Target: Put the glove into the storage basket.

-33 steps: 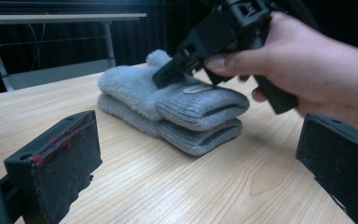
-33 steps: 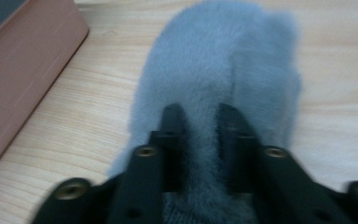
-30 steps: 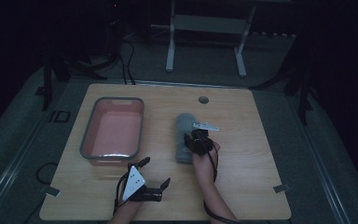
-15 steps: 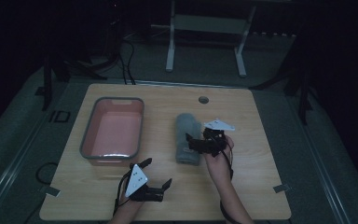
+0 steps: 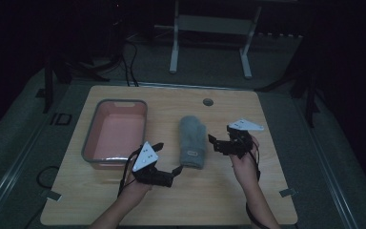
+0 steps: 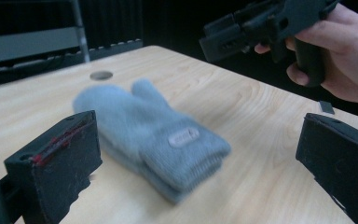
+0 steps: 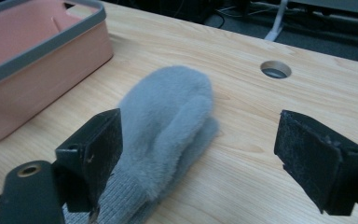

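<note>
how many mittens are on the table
2, it seems: the grey mittens lie stacked mid-table, right of the pink bin. The left gripper view shows a second layer under the top one; more could be hidden.

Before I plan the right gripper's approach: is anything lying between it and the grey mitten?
Nothing: in the high view only bare wooden table separates the open right gripper from the mitten.

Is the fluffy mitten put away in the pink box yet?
Not yet. The grey mitten lies flat on the table, outside the pink box. Both grippers, left and right, are open beside it, holding nothing. Grabbing and moving it seem left.
</note>
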`<state>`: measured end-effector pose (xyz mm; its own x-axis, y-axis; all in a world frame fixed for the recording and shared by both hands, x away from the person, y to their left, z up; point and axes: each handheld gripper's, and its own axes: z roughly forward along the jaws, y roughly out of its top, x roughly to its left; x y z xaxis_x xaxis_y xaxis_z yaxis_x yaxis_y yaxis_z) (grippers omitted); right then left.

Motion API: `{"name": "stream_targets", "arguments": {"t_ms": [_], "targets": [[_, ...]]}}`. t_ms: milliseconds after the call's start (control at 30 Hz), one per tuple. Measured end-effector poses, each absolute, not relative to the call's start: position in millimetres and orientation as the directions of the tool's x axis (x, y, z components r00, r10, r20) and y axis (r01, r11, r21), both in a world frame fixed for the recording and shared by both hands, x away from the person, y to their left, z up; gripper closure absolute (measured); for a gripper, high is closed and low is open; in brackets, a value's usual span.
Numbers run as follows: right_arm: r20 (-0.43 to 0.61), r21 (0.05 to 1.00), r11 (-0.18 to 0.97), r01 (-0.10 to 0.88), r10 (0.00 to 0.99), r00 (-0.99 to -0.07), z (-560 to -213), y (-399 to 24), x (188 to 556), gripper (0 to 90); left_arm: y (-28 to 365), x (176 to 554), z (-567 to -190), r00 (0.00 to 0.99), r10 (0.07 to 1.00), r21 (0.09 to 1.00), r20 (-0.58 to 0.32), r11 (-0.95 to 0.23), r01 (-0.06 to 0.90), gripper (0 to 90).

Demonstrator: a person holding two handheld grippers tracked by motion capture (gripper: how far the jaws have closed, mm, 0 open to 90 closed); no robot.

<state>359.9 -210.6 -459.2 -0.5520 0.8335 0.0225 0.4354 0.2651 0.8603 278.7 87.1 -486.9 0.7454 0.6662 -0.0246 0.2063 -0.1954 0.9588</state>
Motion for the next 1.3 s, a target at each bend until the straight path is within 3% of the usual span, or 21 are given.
{"name": "stream_targets", "arguments": {"t_ms": [100, 167, 367, 433, 567, 600, 767, 967, 1167, 1300], "targets": [[0.059, 0.865, 0.220, 0.452, 0.848, -0.527, -455.5, -217.0, 362.0, 17.9, 83.1, 294.4, -478.7, 0.752, 0.658, 0.952, -0.049, -0.196, 0.234, 0.2], [0.083, 0.852, 0.221, 0.475, 0.839, -0.538, -454.3, -218.9, 365.3, 12.9, 78.8, 304.2, -475.0, 0.749, 0.659, 0.946, -0.066, -0.197, 0.256, 0.2], [0.093, 0.828, 0.243, 0.506, 0.830, -0.550, -460.2, -215.5, 374.7, 14.0, 63.3, 339.6, -475.1, 0.711, 0.685, 0.906, -0.156, -0.188, 0.380, 0.3], [0.082, 0.826, 0.248, 0.506, 0.836, -0.543, -464.4, -214.4, 378.7, 21.2, 58.5, 351.8, -478.7, 0.694, 0.695, 0.884, -0.188, -0.188, 0.429, 6.0], [0.092, 0.793, 0.274, 0.544, 0.829, -0.552, -474.7, -211.0, 391.6, 35.9, 49.2, 372.9, -490.2, 0.674, 0.696, 0.828, -0.246, -0.211, 0.520, 8.8], [0.106, 0.784, 0.271, 0.558, 0.829, -0.550, -478.2, -209.5, 394.8, 36.0, 48.0, 376.7, -493.2, 0.659, 0.711, 0.822, -0.245, -0.207, 0.530, 15.1], [0.196, 0.730, 0.270, 0.627, 0.798, -0.571, -497.7, -201.1, 409.3, 45.2, 47.4, 393.6, -508.9, 0.613, 0.743, 0.780, -0.268, -0.206, 0.590, 22.8], [0.251, 0.682, 0.274, 0.678, 0.783, -0.569, -519.9, -191.1, 418.5, 46.0, 47.0, 405.0, -531.3, 0.584, 0.758, 0.731, -0.291, -0.218, 0.646, 33.4], [0.241, 0.624, 0.316, 0.715, 0.793, -0.560, -541.6, -184.8, 427.2, 40.1, 43.7, 412.7, -550.8, 0.553, 0.753, 0.676, -0.357, -0.201, 0.709, 33.4], [0.279, 0.609, 0.308, 0.731, 0.780, -0.560, -548.1, -184.0, 432.4, 40.6, 43.0, 419.5, -559.0, 0.527, 0.752, 0.640, -0.395, -0.186, 0.745, 28.7]]}}
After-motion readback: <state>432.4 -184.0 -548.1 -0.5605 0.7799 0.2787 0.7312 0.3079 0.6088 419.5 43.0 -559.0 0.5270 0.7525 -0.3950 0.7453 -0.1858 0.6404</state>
